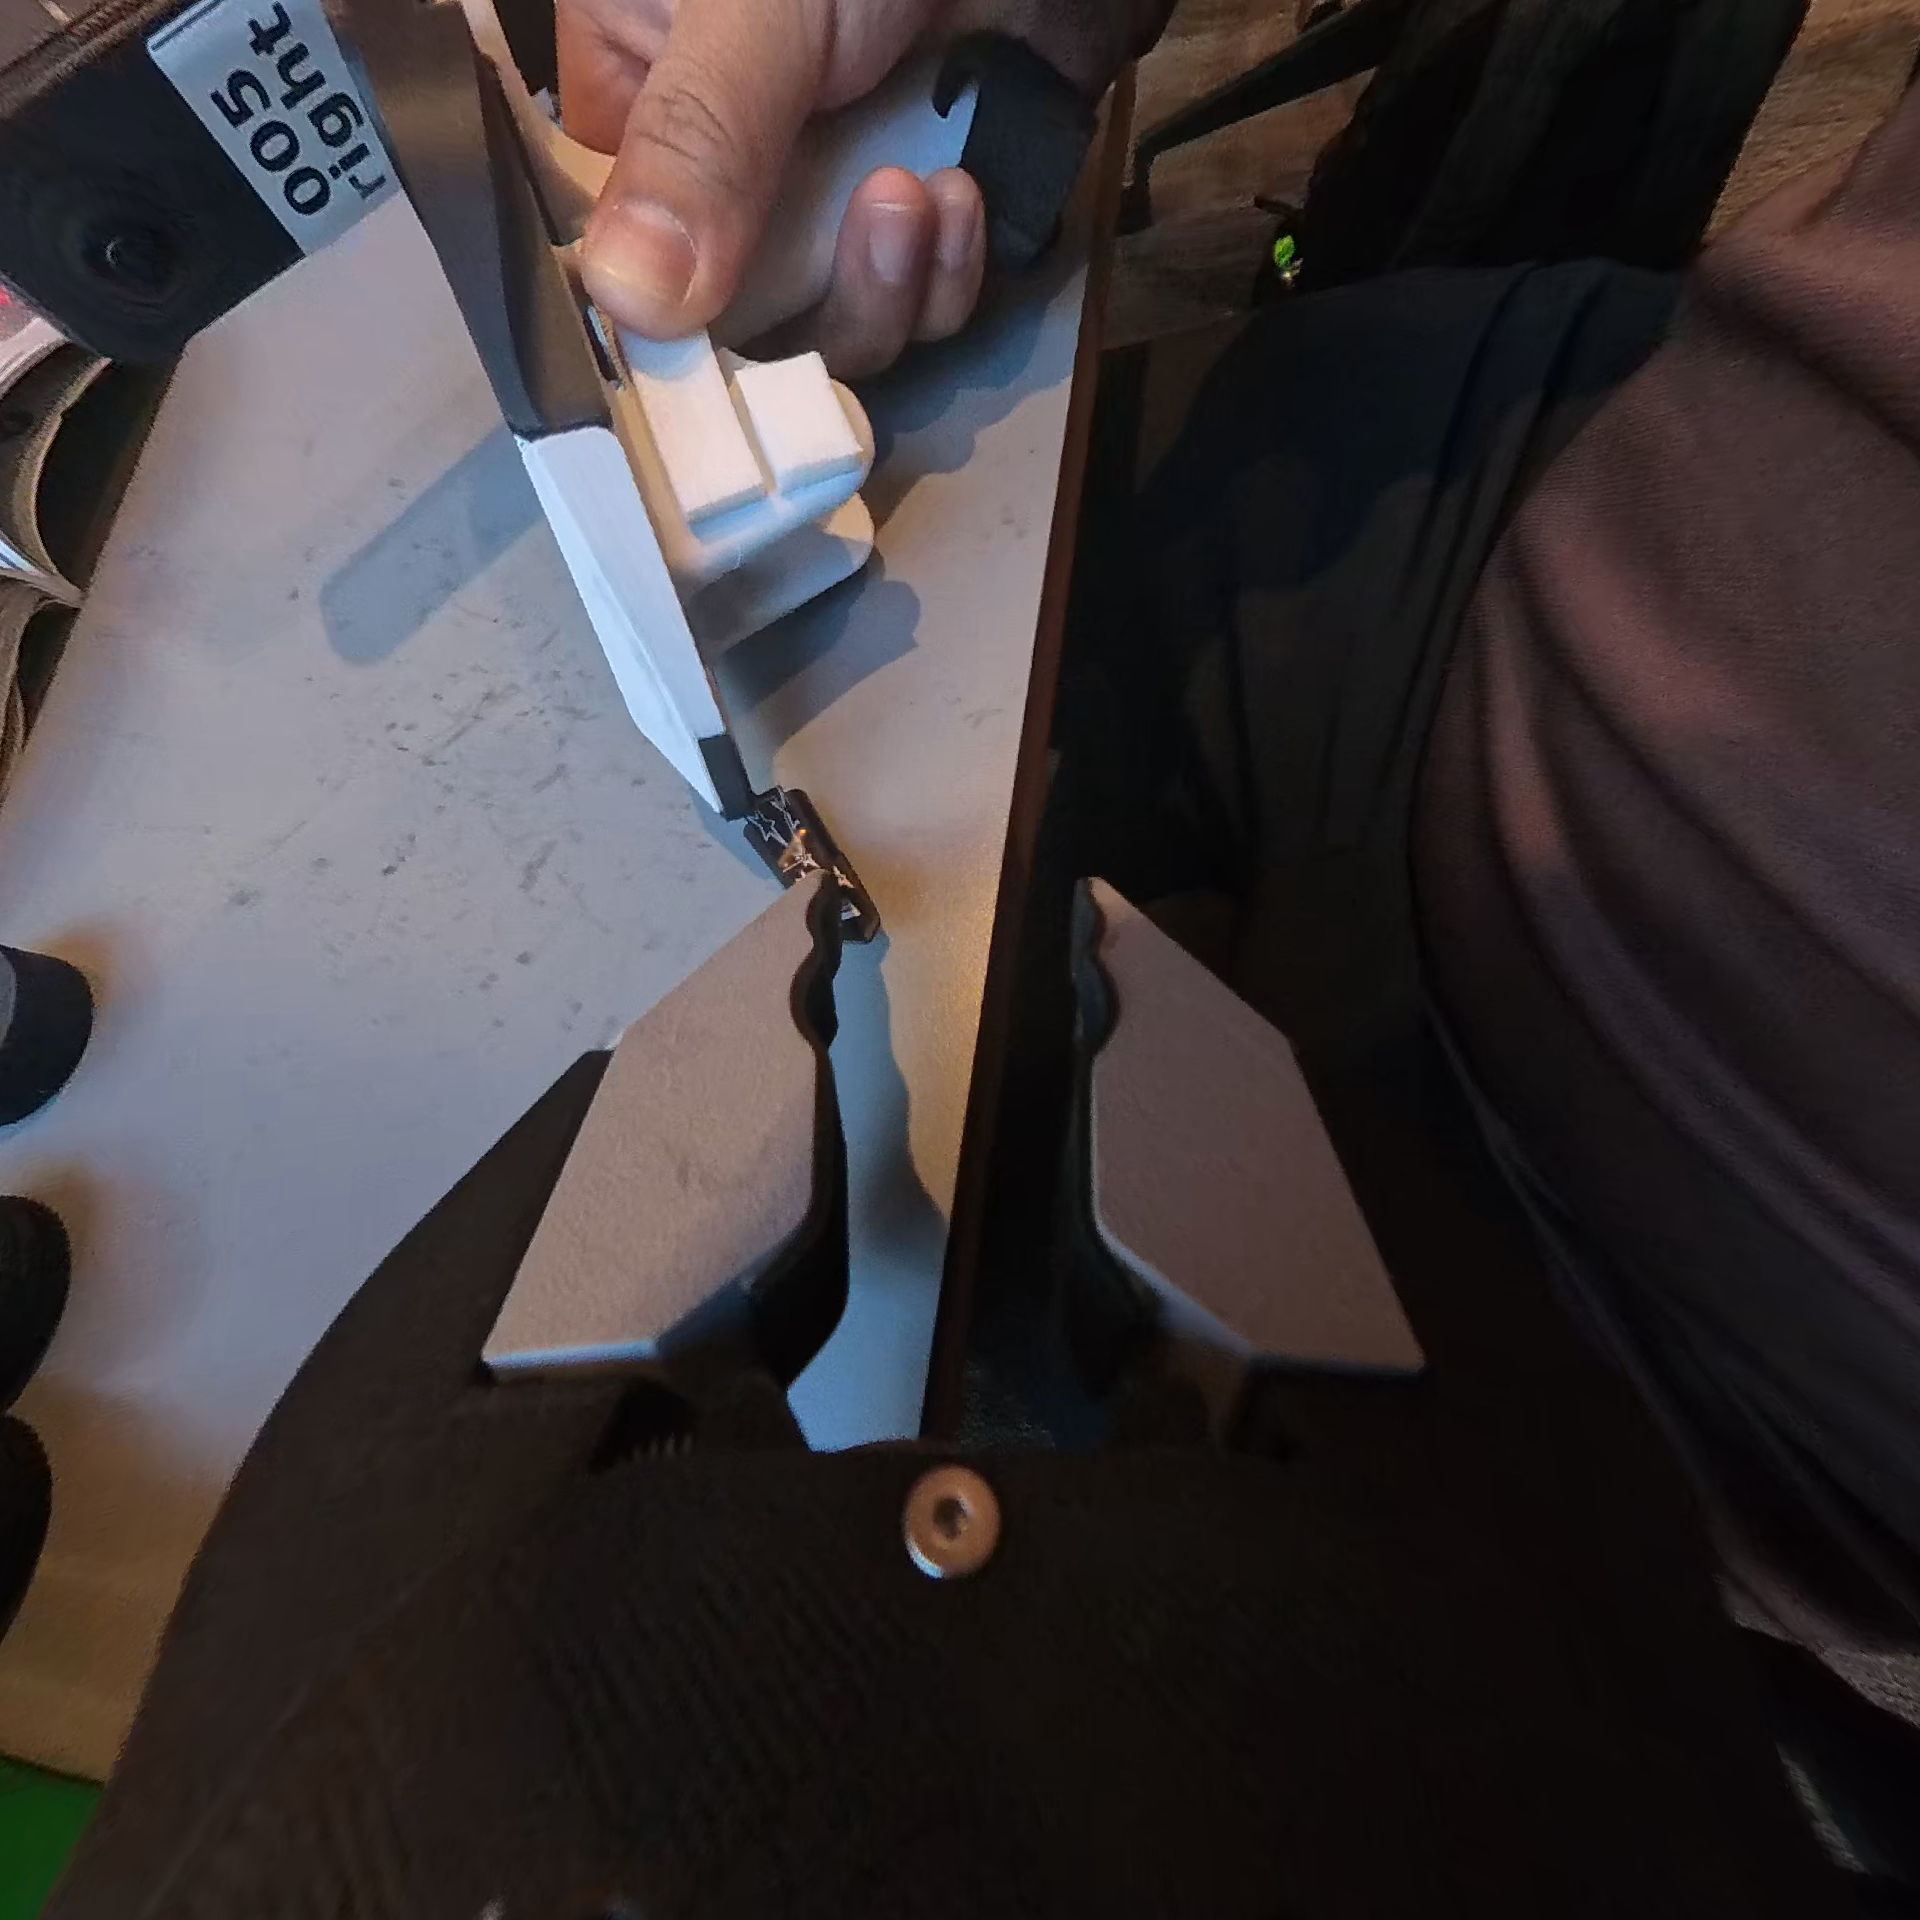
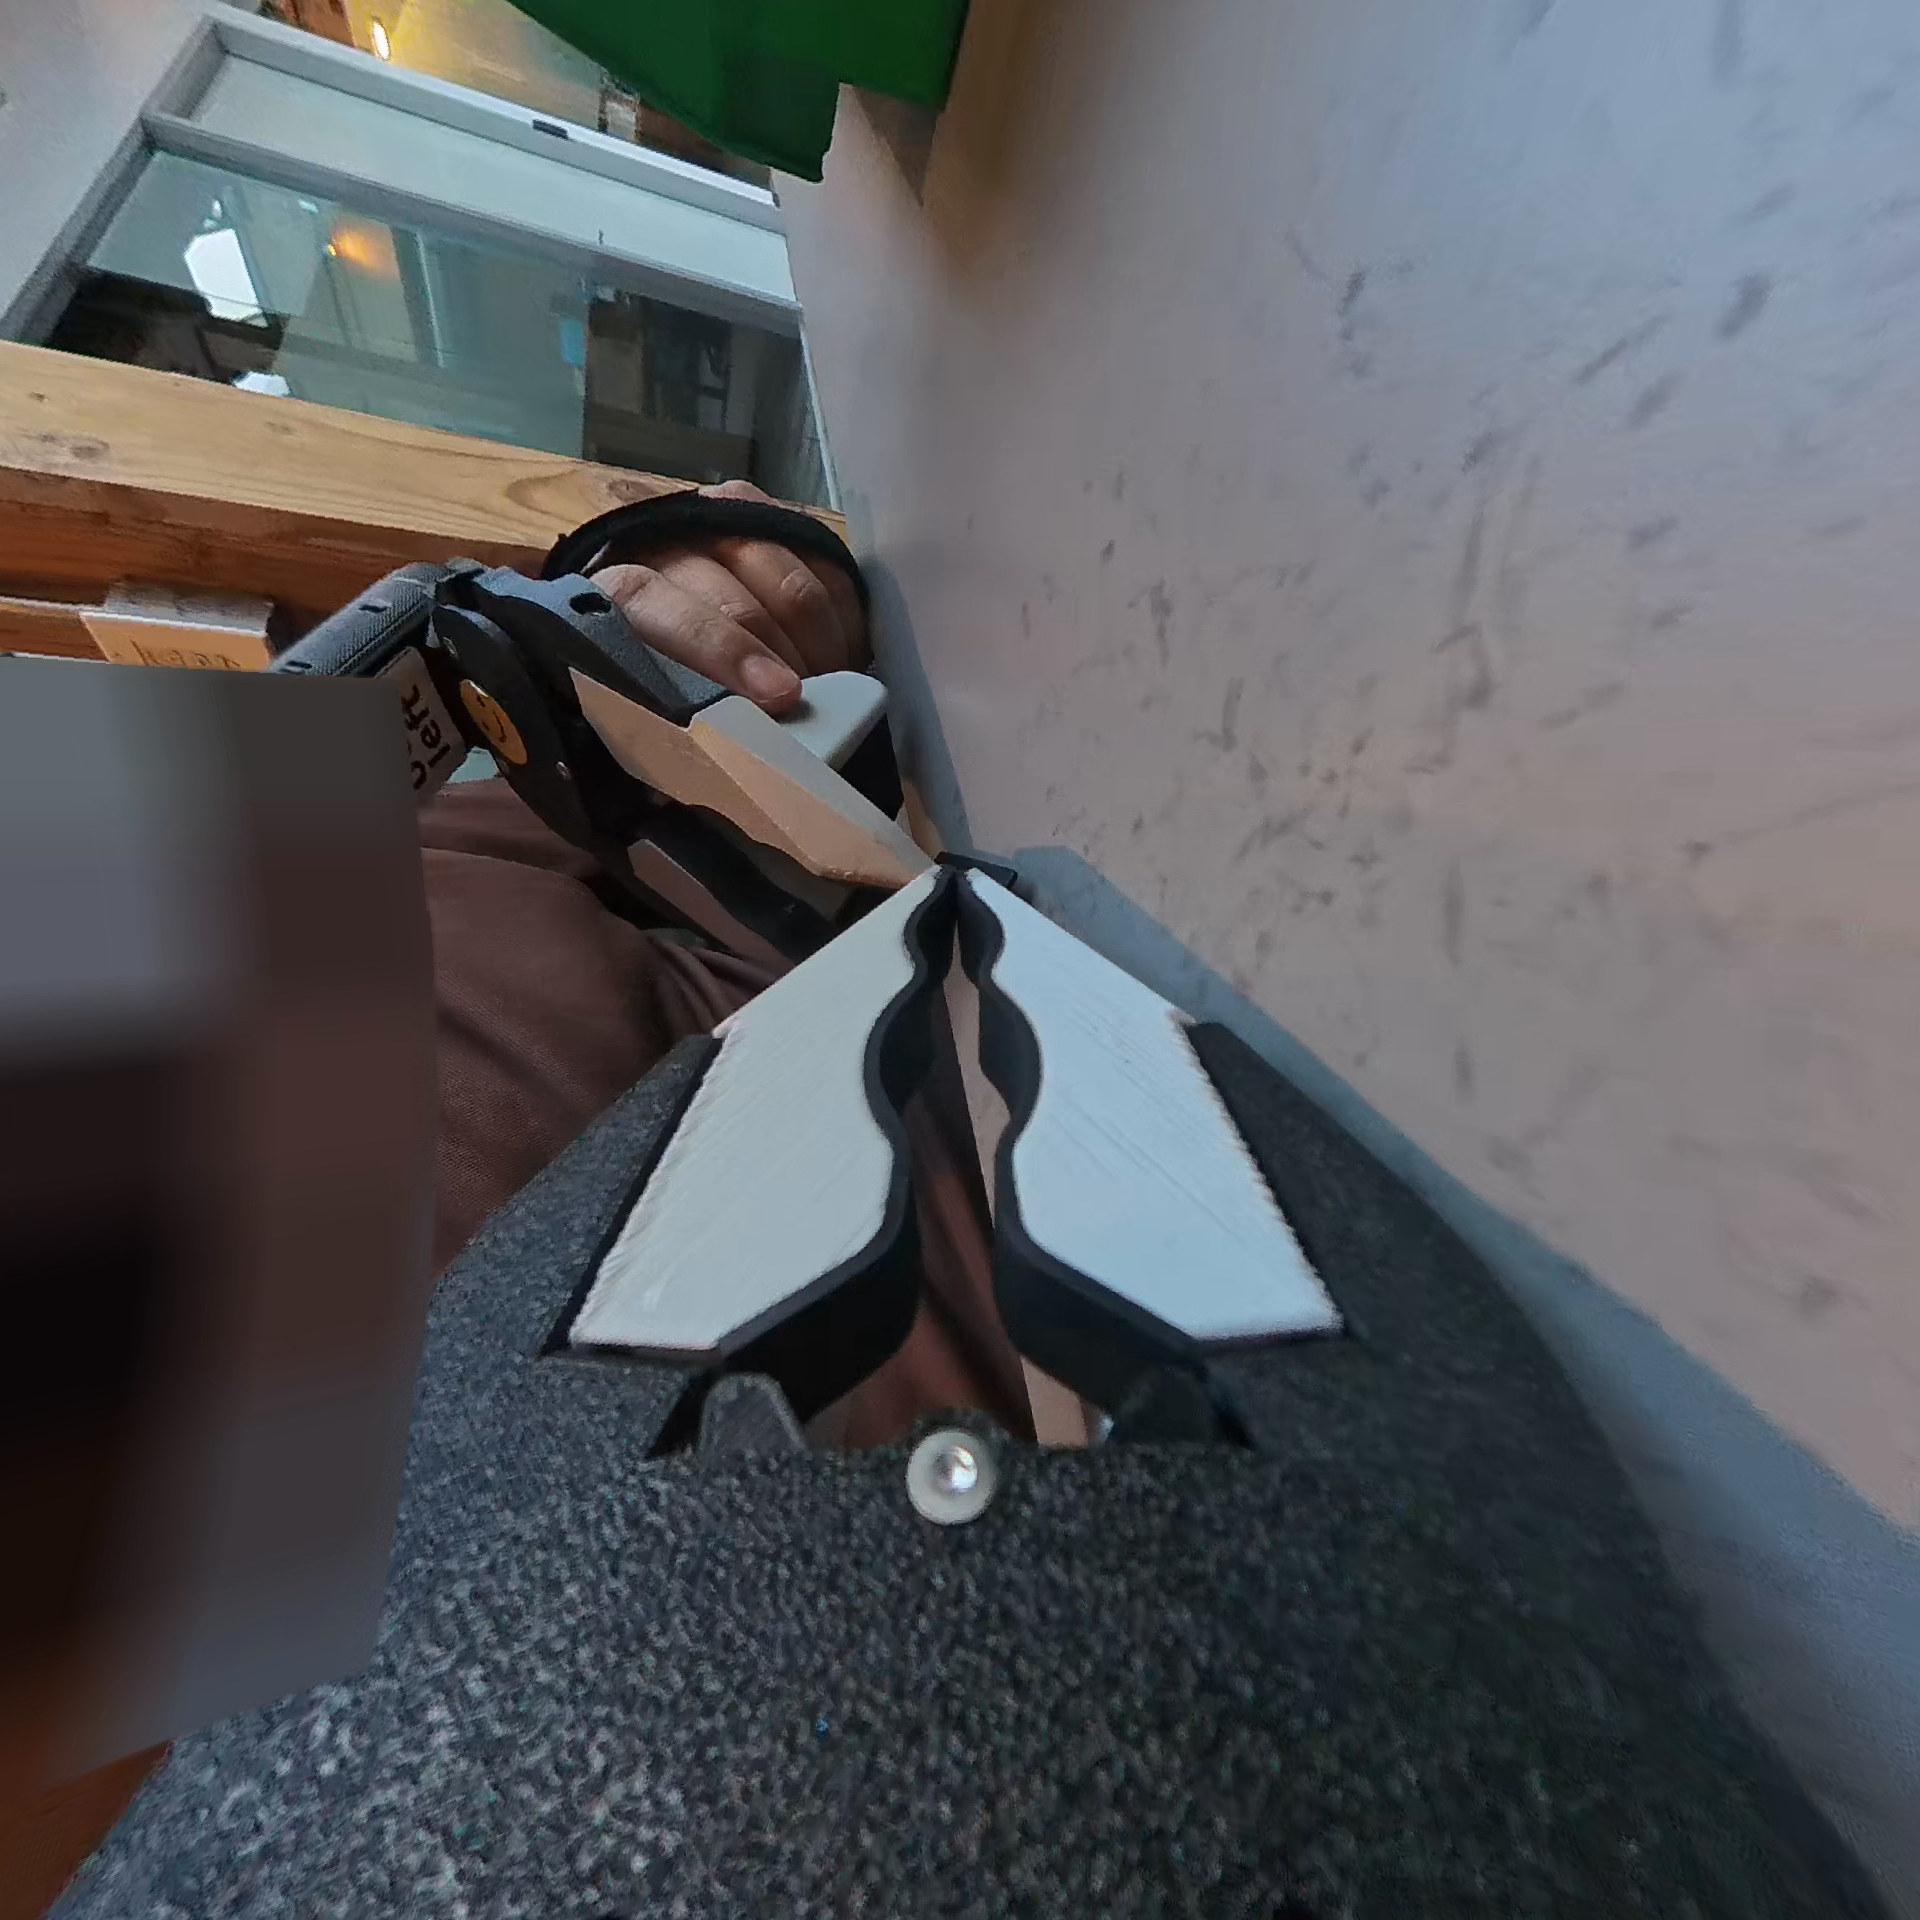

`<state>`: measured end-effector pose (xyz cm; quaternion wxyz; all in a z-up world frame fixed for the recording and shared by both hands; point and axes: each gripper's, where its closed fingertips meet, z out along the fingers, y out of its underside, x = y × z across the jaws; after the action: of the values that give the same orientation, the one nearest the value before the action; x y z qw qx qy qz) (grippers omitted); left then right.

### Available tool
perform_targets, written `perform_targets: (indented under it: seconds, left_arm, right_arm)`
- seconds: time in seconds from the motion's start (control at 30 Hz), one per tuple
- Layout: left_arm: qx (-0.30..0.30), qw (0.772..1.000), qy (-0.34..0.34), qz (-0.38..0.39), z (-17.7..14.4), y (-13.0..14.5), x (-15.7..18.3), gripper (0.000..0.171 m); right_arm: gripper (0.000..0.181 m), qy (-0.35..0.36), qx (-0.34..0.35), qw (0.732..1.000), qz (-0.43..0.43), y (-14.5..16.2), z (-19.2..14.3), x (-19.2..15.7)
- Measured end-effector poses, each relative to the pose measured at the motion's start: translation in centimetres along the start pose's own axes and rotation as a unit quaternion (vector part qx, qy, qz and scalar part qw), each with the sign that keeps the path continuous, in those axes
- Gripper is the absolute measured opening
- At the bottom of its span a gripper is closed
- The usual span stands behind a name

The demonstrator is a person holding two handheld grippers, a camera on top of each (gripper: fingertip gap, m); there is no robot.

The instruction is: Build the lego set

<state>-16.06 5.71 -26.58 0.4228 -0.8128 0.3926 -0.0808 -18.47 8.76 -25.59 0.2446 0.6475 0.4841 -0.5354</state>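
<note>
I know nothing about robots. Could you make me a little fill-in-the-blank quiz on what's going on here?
1. The right gripper pinches a small ___ piece with white markings.
2. The left gripper has its jaws ___.
3. Both work above a ___ table.
Missing words: black; open; grey.

Scuffed pale grey desk (image 1: 312,831); green cloth (image 2: 748,73) at its far edge; glass-fronted cabinet (image 2: 436,291) (behind wooden beam (image 2: 260,468)).

The small black piece (image 1: 810,847) (patterned) is partly hidden behind the gripper (image 1: 951,914) fingertip.
</note>
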Motion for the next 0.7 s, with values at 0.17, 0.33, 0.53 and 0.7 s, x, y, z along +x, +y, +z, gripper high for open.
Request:
perform_targets:
  seconds: [0.17, 0.33, 0.53, 0.7]
  left_arm:
    - [-0.003, 1.000, -0.004, 0.005, 0.0, 0.0, 0.1, 0.043]
    - [-0.005, 1.000, -0.008, 0.005, 0.1, 0.1, 0.0, 0.043]
    - [-0.011, 1.000, -0.014, 0.004, 0.2, 0.2, -0.1, 0.051]
    - [-0.012, 1.000, -0.019, 0.007, 0.3, 0.2, -0.2, 0.050]
  right_arm:
    - [0.000, 0.040, -0.002, 0.999, -0.021, -0.1, 0.0, 0.5]
    - [0.009, 0.093, -0.006, 0.994, -0.058, -0.1, 0.0, 0.3]
    - [0.023, 0.165, -0.008, 0.979, -0.118, -0.4, 0.0, -0.2]
    - [0.029, 0.203, 0.011, 0.968, -0.149, -1.1, -0.6, 0.0]
